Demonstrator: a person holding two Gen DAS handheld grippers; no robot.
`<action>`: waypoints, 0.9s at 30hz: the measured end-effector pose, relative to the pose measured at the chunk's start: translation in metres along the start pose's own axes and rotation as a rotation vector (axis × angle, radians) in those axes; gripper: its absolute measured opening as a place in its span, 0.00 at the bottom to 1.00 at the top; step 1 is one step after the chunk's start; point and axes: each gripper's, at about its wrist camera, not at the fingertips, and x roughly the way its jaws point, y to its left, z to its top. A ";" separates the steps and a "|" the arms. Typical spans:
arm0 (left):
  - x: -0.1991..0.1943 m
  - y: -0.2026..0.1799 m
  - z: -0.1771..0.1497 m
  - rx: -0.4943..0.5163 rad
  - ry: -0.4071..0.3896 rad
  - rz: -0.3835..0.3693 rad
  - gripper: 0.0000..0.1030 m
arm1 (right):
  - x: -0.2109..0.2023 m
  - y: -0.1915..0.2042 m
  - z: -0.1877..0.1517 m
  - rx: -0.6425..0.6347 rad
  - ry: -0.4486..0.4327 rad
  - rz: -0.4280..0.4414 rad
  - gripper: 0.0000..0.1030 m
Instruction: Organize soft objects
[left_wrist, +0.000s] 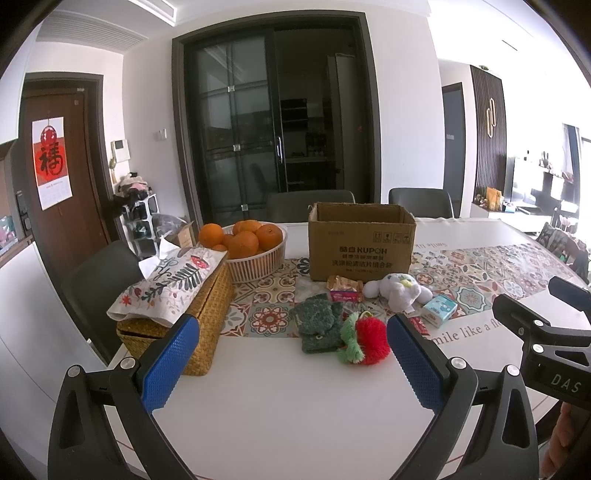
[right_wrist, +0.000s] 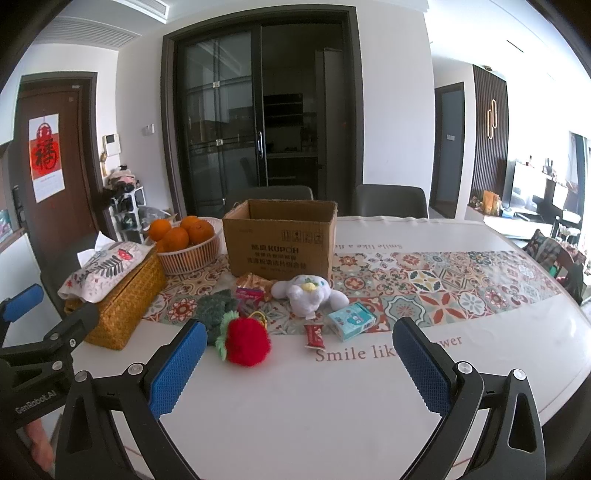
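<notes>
**Soft toys wait among the snacks**

Both claws, left (left_wrist: 291, 350) and right (right_wrist: 297, 354), hang spread wide and empty over the table (right_wrist: 295, 406). The red plush (right_wrist: 246, 341), green knit (right_wrist: 214, 308) and white plush (right_wrist: 308, 293) lie before the open box (right_wrist: 280, 240). A careless grab could catch the snack packets (right_wrist: 314, 335) touching them. The box's inside is hidden.
</notes>
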 end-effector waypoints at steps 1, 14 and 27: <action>0.000 0.000 0.000 0.001 0.001 0.000 1.00 | 0.000 0.000 0.000 0.000 0.000 0.001 0.99; 0.000 0.000 0.000 0.000 0.000 0.000 1.00 | 0.000 -0.001 0.000 0.001 0.002 0.003 0.99; 0.001 -0.001 -0.002 0.002 0.004 -0.002 1.00 | 0.002 -0.001 -0.002 0.003 0.005 0.003 0.99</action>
